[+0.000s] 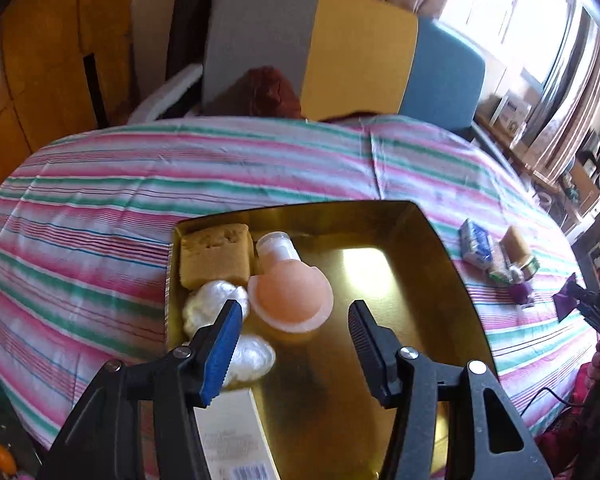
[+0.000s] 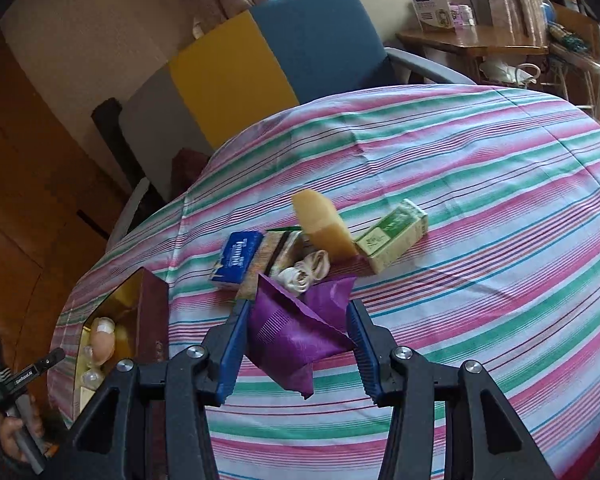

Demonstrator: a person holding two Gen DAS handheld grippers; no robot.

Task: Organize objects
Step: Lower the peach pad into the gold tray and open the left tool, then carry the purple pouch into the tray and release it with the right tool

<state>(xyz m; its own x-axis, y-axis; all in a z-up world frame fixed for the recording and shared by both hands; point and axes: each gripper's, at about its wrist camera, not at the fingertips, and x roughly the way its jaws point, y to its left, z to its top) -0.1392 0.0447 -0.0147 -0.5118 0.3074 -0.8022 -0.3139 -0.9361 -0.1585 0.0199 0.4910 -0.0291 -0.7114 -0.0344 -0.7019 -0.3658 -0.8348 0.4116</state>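
My left gripper [image 1: 295,306] hangs open over a gold tray [image 1: 420,264] with nothing between its fingers. Along the tray's left side lie a tan sponge [image 1: 214,254], a peach bottle [image 1: 290,294] with a clear cap, two white plastic-wrapped bundles [image 1: 212,304] and a white box [image 1: 228,432]. My right gripper [image 2: 298,305] is shut on a purple packet [image 2: 288,336], held just above the striped cloth. Behind it sits a pile: a blue tissue pack [image 2: 234,258], a brown patterned packet [image 2: 276,256], a white bundle [image 2: 304,272], a yellow block [image 2: 324,220] and a green box [image 2: 392,236].
A pink, green and white striped cloth [image 2: 480,208] covers the round table. The tray's maroon outer wall [image 2: 152,300] stands left of the right gripper. A grey, yellow and blue chair [image 1: 356,48] is behind the table. A wooden side table [image 2: 472,40] stands at far right.
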